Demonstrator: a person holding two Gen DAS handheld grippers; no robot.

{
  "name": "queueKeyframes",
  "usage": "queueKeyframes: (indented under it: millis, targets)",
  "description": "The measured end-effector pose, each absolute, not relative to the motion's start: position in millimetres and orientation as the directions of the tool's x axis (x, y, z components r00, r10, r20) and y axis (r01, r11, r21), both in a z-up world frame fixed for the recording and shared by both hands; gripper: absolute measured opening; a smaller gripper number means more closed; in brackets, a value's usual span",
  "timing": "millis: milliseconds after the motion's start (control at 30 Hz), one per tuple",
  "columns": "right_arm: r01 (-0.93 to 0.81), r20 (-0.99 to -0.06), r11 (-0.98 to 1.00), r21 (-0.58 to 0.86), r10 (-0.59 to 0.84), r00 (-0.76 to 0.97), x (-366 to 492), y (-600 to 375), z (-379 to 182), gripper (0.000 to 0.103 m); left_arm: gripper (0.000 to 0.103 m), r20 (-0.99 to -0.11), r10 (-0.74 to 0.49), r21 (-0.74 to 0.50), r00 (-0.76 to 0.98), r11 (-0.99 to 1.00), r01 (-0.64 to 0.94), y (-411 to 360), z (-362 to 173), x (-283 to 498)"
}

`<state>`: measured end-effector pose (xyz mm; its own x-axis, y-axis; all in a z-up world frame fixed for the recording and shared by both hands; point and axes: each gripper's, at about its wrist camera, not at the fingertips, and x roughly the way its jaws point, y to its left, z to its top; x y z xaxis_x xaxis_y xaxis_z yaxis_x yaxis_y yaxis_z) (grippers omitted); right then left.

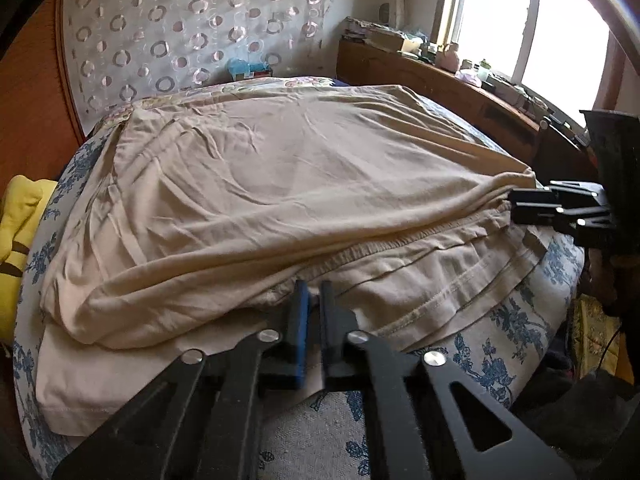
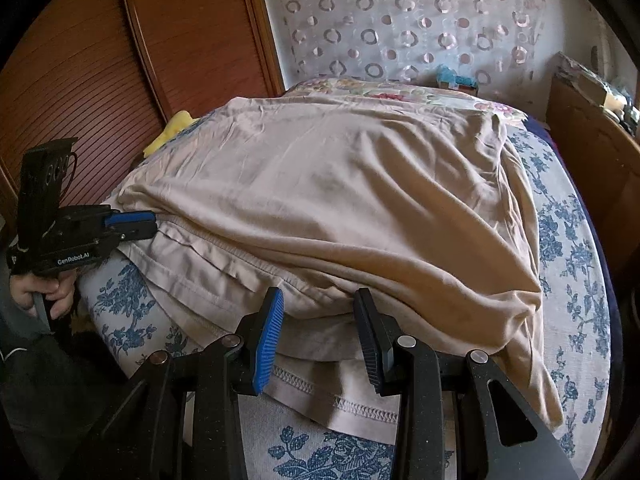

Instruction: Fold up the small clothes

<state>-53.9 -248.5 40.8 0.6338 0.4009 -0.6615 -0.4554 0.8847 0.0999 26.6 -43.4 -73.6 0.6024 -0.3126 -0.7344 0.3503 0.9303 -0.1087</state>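
Note:
A beige garment [image 1: 280, 184] lies spread on the bed, its far part folded back over its near hemmed edge; it also shows in the right wrist view [image 2: 340, 200]. My left gripper [image 1: 314, 294] has its jaws nearly together at the garment's near fold, pinching the cloth edge; it also shows in the right wrist view [image 2: 154, 224], shut at the garment's left corner. My right gripper [image 2: 318, 300] is open, its fingers astride the folded edge without holding it. It shows in the left wrist view [image 1: 514, 204] at the garment's right corner.
The bed has a white cover with blue flowers [image 2: 572, 264]. A yellow soft toy [image 1: 20, 224] lies at its left side. A wooden headboard shelf [image 1: 440, 80] with small items runs under the window. A wooden wardrobe [image 2: 120, 60] stands on the left.

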Motion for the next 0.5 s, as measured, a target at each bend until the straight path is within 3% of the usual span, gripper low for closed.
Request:
queueKeyframes:
  millis: [500]
  targets:
    - [-0.424, -0.633, 0.900, 0.097, 0.384, 0.672, -56, -264, 53, 0.038, 0.001, -0.677, -0.353, -0.161, 0.646, 0.927, 0.338, -20, -34, -5]
